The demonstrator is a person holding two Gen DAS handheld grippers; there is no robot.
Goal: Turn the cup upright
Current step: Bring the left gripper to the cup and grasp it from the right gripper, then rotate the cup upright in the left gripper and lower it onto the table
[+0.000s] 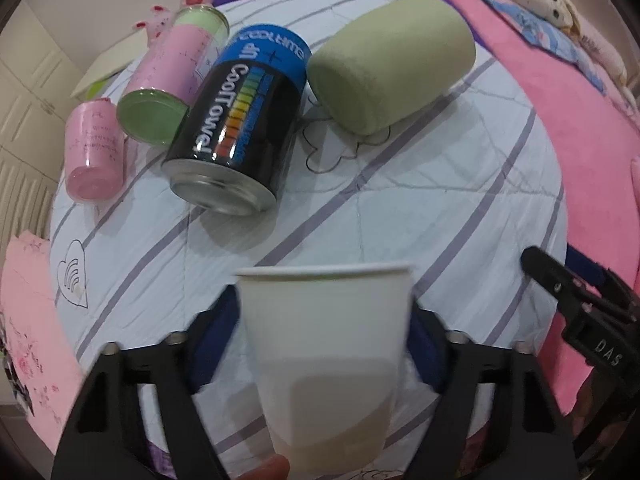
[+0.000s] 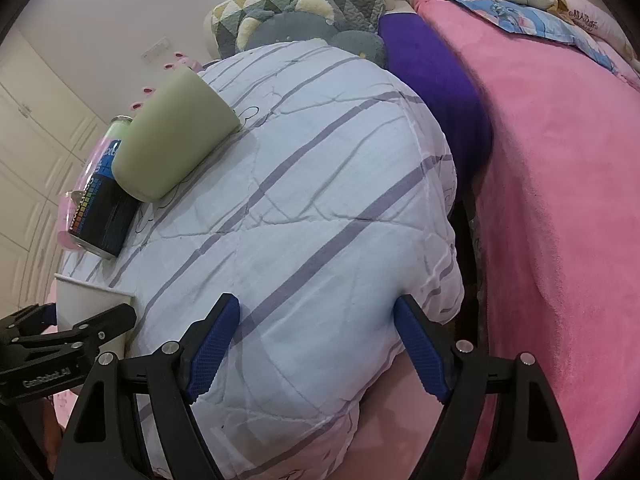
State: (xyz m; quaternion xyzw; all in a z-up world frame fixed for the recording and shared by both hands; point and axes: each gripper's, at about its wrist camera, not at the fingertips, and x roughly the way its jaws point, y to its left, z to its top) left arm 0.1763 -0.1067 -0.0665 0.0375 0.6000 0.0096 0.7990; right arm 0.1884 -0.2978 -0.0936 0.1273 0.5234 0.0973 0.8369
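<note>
Your left gripper (image 1: 326, 354) clamping the white paper cup (image 1: 326, 344) rim-up over the striped quilt (image 1: 400, 208), your right gripper (image 2: 316, 344) hanging wide open, gripping nothing, cans lying far left.

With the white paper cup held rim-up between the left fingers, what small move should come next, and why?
Probably lower the left gripper and set the white paper cup down on the striped white quilt, then open. The cup already looks upright, its rim on top, the fingers pressed on both its sides, and the quilt below it looks bare. The right gripper is open and idle.
</note>
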